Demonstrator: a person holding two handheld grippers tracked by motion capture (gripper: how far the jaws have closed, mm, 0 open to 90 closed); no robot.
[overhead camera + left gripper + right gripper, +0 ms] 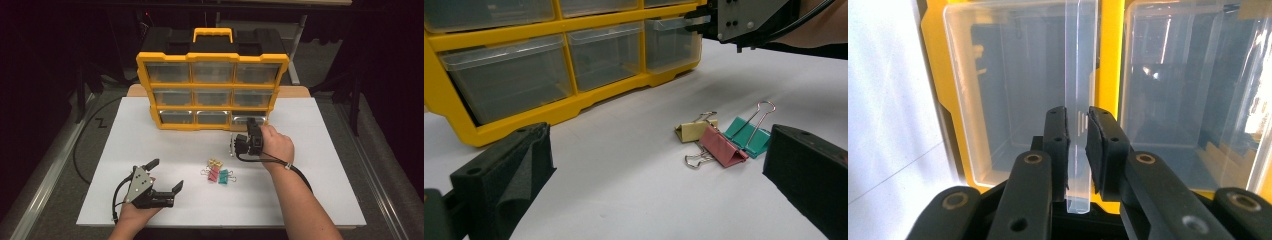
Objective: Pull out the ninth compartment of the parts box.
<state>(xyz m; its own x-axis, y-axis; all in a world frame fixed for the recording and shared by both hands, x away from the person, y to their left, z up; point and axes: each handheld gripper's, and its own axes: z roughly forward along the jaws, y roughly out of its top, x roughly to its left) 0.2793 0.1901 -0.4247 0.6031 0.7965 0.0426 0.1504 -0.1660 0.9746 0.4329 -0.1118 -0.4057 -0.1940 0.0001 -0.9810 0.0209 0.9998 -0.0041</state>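
Colour rundown for you: the organizer (pixel 212 87) you're working at has a bright yellow frame with a black back and a yellow handle (pixel 213 34) on top. Its drawers (pixel 506 75) are clear, colourless plastic, and so is the drawer tab (pixel 1079 100) sitting between your right hand-held gripper's (pixel 1077 145) black jaws. Your left hand-held gripper (pixel 159 180) is black too, with a grey plate on top. The worktop (pixel 310 145) is plain white. The three binder clips are yellow (pixel 694 130), pink-red (pixel 721 146) and teal green (pixel 746 135), all with silver wire handles. Cables are black.
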